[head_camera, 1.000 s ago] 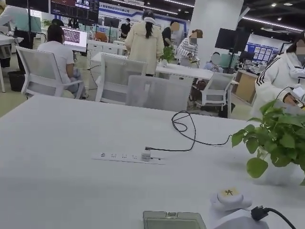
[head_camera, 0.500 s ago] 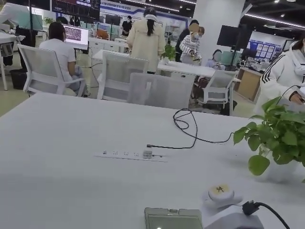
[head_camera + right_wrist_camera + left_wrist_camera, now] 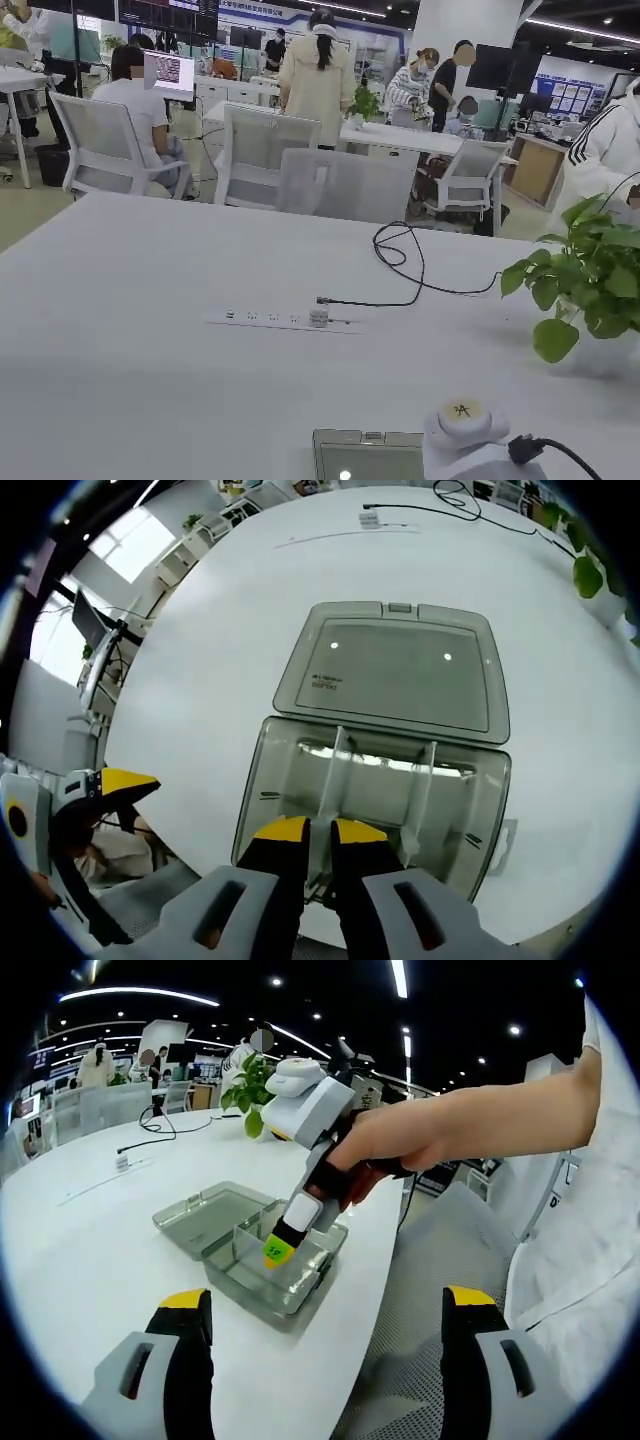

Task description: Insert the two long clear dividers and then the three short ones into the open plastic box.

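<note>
1. As I look down in the head view, the tabletop [image 3: 150, 380] runs away from me, carrying a power strip [image 3: 280, 319] and a potted plant [image 3: 585, 290]. The open lid [image 3: 365, 455] lies flat at the bottom edge.
2. In the left gripper view, my left gripper [image 3: 330, 1360] hangs wide and empty near the tabletop's edge, aimed at the plastic box [image 3: 300, 1280]. The box sits close to that edge with its lid laid back beyond it. My right hand [image 3: 390, 1150] tips the right gripper [image 3: 278, 1250] nose-down into the box.
3. In the right gripper view, my right gripper [image 3: 310, 840] is narrow and, as far as I can tell, pinched on the near end of the first long divider [image 3: 335, 770]. The second long divider [image 3: 425, 780] stands parallel to it, apart. Both stand on edge, their long axes running from the hinge wall straight toward me. I judge the long pair nearly done, though the gripped one may need seating. The three short ones are left to do, since nothing crosses the bays yet.
</note>
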`<action>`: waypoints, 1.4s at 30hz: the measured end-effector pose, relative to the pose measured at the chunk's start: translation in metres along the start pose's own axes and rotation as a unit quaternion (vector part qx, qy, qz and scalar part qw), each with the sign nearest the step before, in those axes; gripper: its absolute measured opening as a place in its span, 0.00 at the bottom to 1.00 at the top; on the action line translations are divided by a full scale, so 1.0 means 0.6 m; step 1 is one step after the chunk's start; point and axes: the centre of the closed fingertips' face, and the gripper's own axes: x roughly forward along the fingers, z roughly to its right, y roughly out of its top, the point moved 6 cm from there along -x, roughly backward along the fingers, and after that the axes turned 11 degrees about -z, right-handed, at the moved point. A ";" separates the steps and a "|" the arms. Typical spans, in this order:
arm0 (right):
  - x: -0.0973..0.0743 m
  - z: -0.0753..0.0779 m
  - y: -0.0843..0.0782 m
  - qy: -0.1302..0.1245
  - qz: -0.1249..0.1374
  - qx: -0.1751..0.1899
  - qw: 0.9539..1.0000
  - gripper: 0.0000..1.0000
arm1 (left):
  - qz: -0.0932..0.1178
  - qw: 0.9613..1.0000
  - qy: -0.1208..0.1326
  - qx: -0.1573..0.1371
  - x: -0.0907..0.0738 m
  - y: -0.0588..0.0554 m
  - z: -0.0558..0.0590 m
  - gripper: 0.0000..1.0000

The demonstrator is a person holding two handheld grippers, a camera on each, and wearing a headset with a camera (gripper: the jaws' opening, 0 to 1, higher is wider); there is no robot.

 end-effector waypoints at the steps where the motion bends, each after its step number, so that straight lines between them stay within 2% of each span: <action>1: 0.001 0.000 0.000 0.002 0.001 -0.001 1.000 0.10 | 0.000 1.000 0.001 0.000 0.000 0.000 0.000 0.97; 6: 0.004 0.000 0.000 0.012 0.005 -0.002 1.000 0.11 | 0.001 1.000 0.009 -0.006 -0.007 0.002 -0.001 0.97; 13: -0.002 0.003 -0.004 0.042 0.026 -0.012 0.999 0.12 | 0.002 0.999 0.030 -0.014 -0.016 0.007 0.000 0.98; 18: -0.021 0.005 -0.006 0.070 0.047 -0.018 0.996 0.15 | 0.003 0.998 0.052 -0.026 -0.022 0.011 0.003 0.97; 19: -0.027 0.003 -0.005 0.077 0.053 -0.030 0.995 0.17 | 0.003 0.998 0.058 -0.030 -0.024 0.011 0.004 0.97; 23: -0.047 0.007 -0.008 0.083 0.060 -0.052 0.993 0.20 | 0.007 0.996 0.074 -0.040 -0.031 0.017 0.010 0.97; 31: -0.100 0.008 -0.014 0.115 0.077 -0.111 0.984 0.30 | 0.011 0.993 0.101 -0.056 -0.039 0.022 0.028 0.97; 34: -0.122 0.017 -0.014 0.124 0.086 -0.140 0.979 0.32 | 0.015 0.992 0.110 -0.060 -0.042 0.024 0.033 0.98; 38: -0.144 0.037 -0.019 0.123 0.080 -0.167 0.975 0.37 | 0.016 0.991 0.119 -0.062 -0.045 0.026 0.036 0.98; 42: -0.160 0.060 -0.026 0.124 0.074 -0.202 0.969 0.42 | 0.020 0.990 0.125 -0.058 -0.045 0.028 0.036 0.99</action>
